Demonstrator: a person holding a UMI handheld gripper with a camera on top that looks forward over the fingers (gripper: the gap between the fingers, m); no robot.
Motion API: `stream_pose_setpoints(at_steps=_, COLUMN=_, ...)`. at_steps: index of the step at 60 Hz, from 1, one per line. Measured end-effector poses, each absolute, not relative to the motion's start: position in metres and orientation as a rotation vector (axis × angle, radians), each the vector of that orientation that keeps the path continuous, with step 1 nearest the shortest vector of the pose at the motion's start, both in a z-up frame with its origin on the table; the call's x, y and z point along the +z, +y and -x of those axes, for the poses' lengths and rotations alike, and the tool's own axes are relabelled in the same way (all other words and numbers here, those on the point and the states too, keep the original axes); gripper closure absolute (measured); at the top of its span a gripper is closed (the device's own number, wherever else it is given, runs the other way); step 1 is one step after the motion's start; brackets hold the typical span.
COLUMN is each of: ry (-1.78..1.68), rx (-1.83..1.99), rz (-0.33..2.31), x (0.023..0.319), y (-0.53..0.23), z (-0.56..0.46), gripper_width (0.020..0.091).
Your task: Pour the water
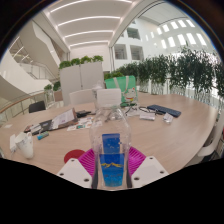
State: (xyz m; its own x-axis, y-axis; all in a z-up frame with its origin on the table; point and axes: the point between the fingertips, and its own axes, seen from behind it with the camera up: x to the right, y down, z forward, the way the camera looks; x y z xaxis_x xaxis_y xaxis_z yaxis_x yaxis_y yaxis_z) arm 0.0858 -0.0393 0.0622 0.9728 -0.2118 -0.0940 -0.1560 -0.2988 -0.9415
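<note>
A clear plastic bottle [110, 140] with a blue label and a white cap stands upright between my fingers, lifted in front of the wooden table [170, 130]. My gripper [111, 165] is shut on the bottle's lower body, with the pink pads [88, 160] pressing on both sides of the label. The bottle's base is hidden below the fingers. I see no cup or other vessel in this view.
The round wooden table carries a white box [107, 98], a dark flat object [165, 111], papers and a pen at the left [55, 122] and a red round thing [75, 155] near the left finger. Green chairs [122, 83] and potted plants [175, 70] stand beyond.
</note>
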Motion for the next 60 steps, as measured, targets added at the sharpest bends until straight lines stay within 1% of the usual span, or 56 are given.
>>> stream_pose_setpoints(at_steps=6, ry=0.112, rx=-0.167, rz=1.910, x=0.088, y=-0.037, z=-0.073, gripper_width=0.0720)
stream_pose_setpoints(at_steps=9, ry=0.009, rx=-0.244, rz=1.915, x=0.106, y=-0.033, z=-0.061, gripper_width=0.0732)
stream_pose_setpoints(at_steps=11, ry=-0.074, rx=-0.287, rz=1.918, x=0.125, y=-0.028, z=-0.061, gripper_width=0.0732)
stream_pose_setpoints(at_steps=12, ry=-0.108, rx=-0.327, rz=1.907, x=0.123, y=-0.023, z=-0.047, gripper_width=0.0732)
stream_pose_setpoints(at_steps=15, ry=-0.233, rx=-0.427, rz=1.880, x=0.147, y=-0.015, z=-0.026, gripper_width=0.0732)
stream_pose_setpoints(at_steps=16, ry=-0.282, rx=-0.452, rz=1.873, x=0.163, y=-0.014, z=-0.024, gripper_width=0.0732)
stream_pose_setpoints(at_steps=19, ry=-0.425, rx=-0.554, rz=1.851, x=0.186, y=-0.005, z=-0.004, gripper_width=0.0734)
stream_pose_setpoints(at_steps=20, ry=-0.476, rx=-0.606, rz=1.839, x=0.190, y=-0.001, z=0.005, gripper_width=0.0733)
stream_pose_setpoints(at_steps=21, ry=-0.519, rx=-0.638, rz=1.817, x=0.184, y=0.007, z=0.011, gripper_width=0.0734)
stream_pose_setpoints(at_steps=22, ry=-0.572, rx=-0.694, rz=1.797, x=0.189, y=0.010, z=0.020, gripper_width=0.0734)
stream_pose_setpoints(at_steps=23, ry=-0.639, rx=-0.772, rz=1.779, x=0.201, y=0.011, z=0.031, gripper_width=0.0735)
stream_pose_setpoints(at_steps=24, ry=-0.700, rx=-0.833, rz=1.755, x=0.204, y=0.015, z=0.038, gripper_width=0.0733)
stream_pose_setpoints(at_steps=28, ry=-0.960, rx=-1.069, rz=1.653, x=0.208, y=0.029, z=0.069, gripper_width=0.0736)
stream_pose_setpoints(at_steps=29, ry=-1.025, rx=-1.105, rz=1.627, x=0.214, y=0.028, z=0.072, gripper_width=0.0737)
stream_pose_setpoints(at_steps=30, ry=-1.063, rx=-1.148, rz=1.595, x=0.204, y=0.038, z=0.079, gripper_width=0.0734)
stream_pose_setpoints(at_steps=33, ry=-1.210, rx=-1.279, rz=1.525, x=0.197, y=0.046, z=0.097, gripper_width=0.0735)
stream_pose_setpoints(at_steps=35, ry=-1.300, rx=-1.359, rz=1.476, x=0.194, y=0.051, z=0.107, gripper_width=0.0732)
stream_pose_setpoints(at_steps=36, ry=-1.348, rx=-1.395, rz=1.452, x=0.198, y=0.050, z=0.110, gripper_width=0.0733)
stream_pose_setpoints(at_steps=41, ry=-1.529, rx=-1.539, rz=1.339, x=0.189, y=0.064, z=0.126, gripper_width=0.0727)
stream_pose_setpoints(at_steps=54, ry=-1.828, rx=-1.780, rz=1.085, x=0.197, y=0.080, z=0.160, gripper_width=0.0731)
stream_pose_setpoints(at_steps=60, ry=-1.877, rx=-1.810, rz=1.056, x=0.199, y=0.083, z=0.168, gripper_width=0.0733)
